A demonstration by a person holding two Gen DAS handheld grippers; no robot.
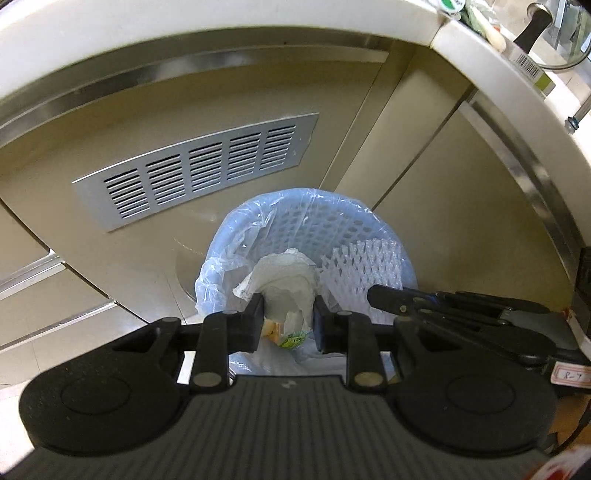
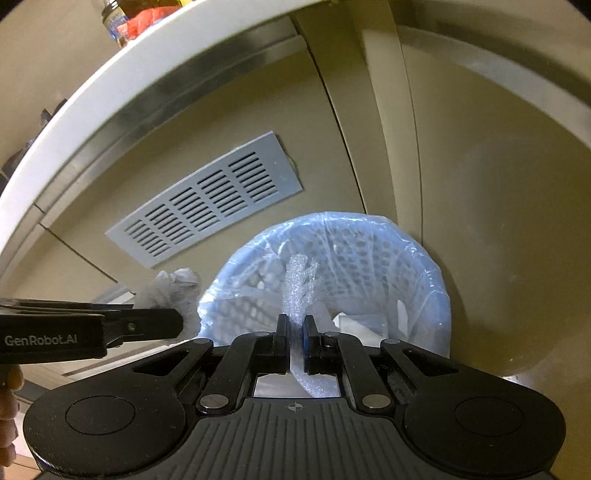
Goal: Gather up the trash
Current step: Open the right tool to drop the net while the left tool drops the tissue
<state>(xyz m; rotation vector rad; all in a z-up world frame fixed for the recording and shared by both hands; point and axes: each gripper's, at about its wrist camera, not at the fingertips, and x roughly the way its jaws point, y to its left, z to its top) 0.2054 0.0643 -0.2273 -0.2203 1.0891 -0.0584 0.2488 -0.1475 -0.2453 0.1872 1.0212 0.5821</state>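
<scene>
A white perforated waste bin [image 1: 332, 225] lined with a pale blue plastic bag stands on the floor against the cabinet; it also shows in the right wrist view [image 2: 369, 258]. My left gripper [image 1: 289, 321] is shut on a crumpled white plastic bag [image 1: 284, 280] with some yellow and green scraps, held above the bin's near rim. My right gripper [image 2: 294, 332] is shut on a white foam fruit net [image 2: 299, 284], held over the bin's opening. The net [image 1: 364, 269] and the right gripper [image 1: 388, 297] also show in the left wrist view, at the right. The left gripper [image 2: 177, 325] shows at the left of the right wrist view.
A beige cabinet front with a grey vent grille [image 1: 199, 170] stands behind the bin. A white countertop edge [image 1: 221, 22] runs above, with a pan handle [image 1: 532, 26] and packets on top. Drawer fronts [image 1: 44, 295] lie to the left.
</scene>
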